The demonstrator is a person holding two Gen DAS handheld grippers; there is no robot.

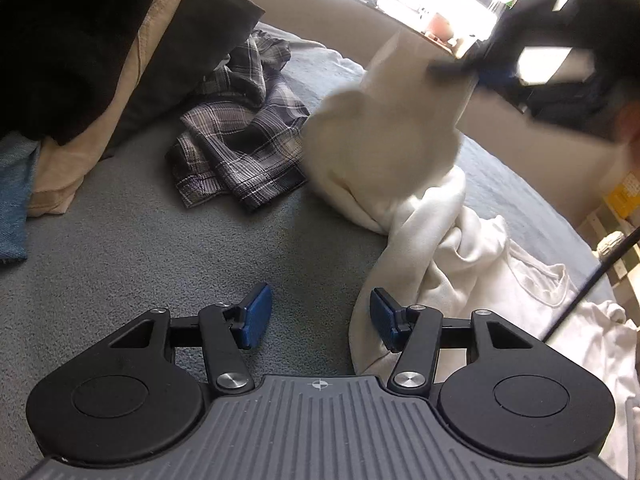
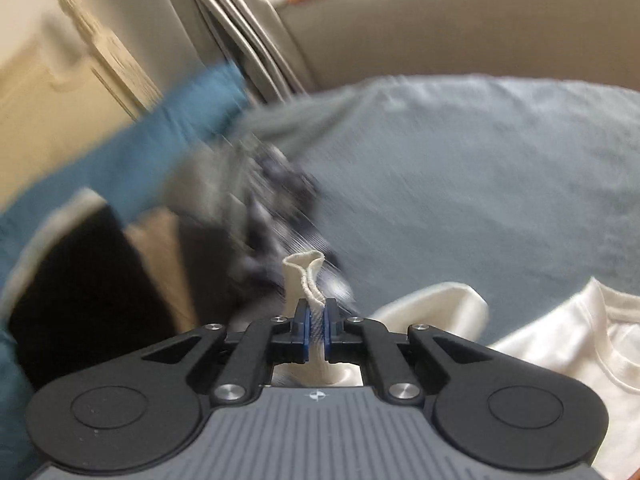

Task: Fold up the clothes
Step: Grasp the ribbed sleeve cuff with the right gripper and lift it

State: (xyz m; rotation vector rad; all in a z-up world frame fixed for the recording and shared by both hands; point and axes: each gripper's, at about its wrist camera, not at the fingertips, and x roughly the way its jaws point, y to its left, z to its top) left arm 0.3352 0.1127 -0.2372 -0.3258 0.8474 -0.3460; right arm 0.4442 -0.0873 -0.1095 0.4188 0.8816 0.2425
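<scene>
Cream garment rises bunched at the centre of the left wrist view over a grey bedcover. The right gripper, blurred at the upper right there, clamps its ribbed hem. The left gripper hangs at bottom centre, jaws parted with nothing between them. A plaid shirt lies crumpled just left of the garment.

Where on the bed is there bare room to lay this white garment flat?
Bare grey bedcover lies ahead of the left gripper, between the plaid shirt and the white garment. It is crowded at the left, where the stacked clothes sit, and at the right, under white fabric.
</scene>
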